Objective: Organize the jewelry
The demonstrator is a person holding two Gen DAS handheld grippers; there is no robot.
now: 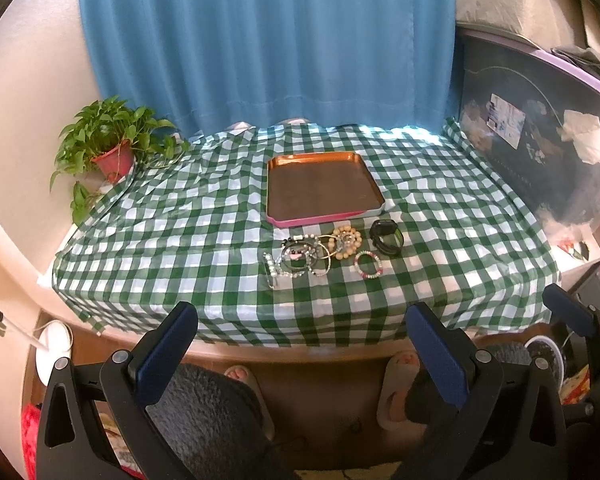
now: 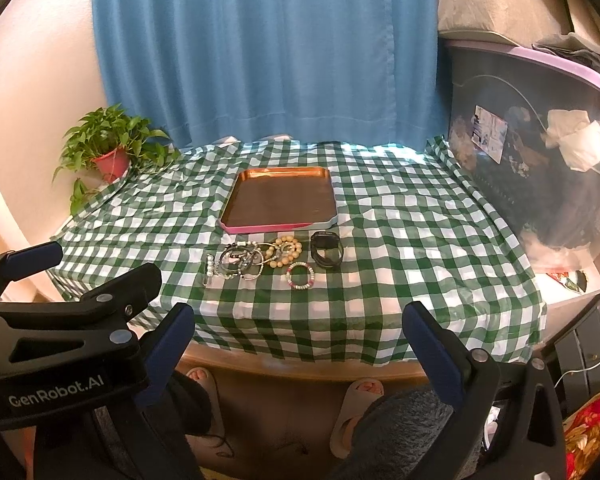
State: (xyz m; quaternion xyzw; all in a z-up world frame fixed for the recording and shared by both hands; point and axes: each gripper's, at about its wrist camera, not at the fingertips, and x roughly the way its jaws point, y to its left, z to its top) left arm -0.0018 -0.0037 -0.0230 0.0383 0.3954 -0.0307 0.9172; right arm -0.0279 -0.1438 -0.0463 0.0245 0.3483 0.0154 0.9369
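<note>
A copper-coloured tray (image 1: 276,184) (image 2: 236,208) with a pink front rim sits empty at the middle of the checked table. Just in front of it lies a cluster of jewelry: tangled dark and clear bead bracelets (image 1: 300,258) (image 2: 240,262), a wooden bead bracelet (image 1: 346,242) (image 2: 286,250), a small pink and white bracelet (image 1: 368,265) (image 2: 300,275) and a black watch (image 1: 386,236) (image 2: 327,250). My left gripper (image 1: 302,326) hangs open before the table's near edge, well short of the jewelry. My right gripper (image 2: 298,328) is open too, beside it.
A potted plant (image 1: 114,140) (image 2: 110,148) stands at the table's back left corner. A blue curtain (image 1: 268,40) hangs behind. A large clear storage bin (image 1: 540,140) (image 2: 540,152) borders the right side. A person's slippered feet (image 1: 396,392) show below the table edge.
</note>
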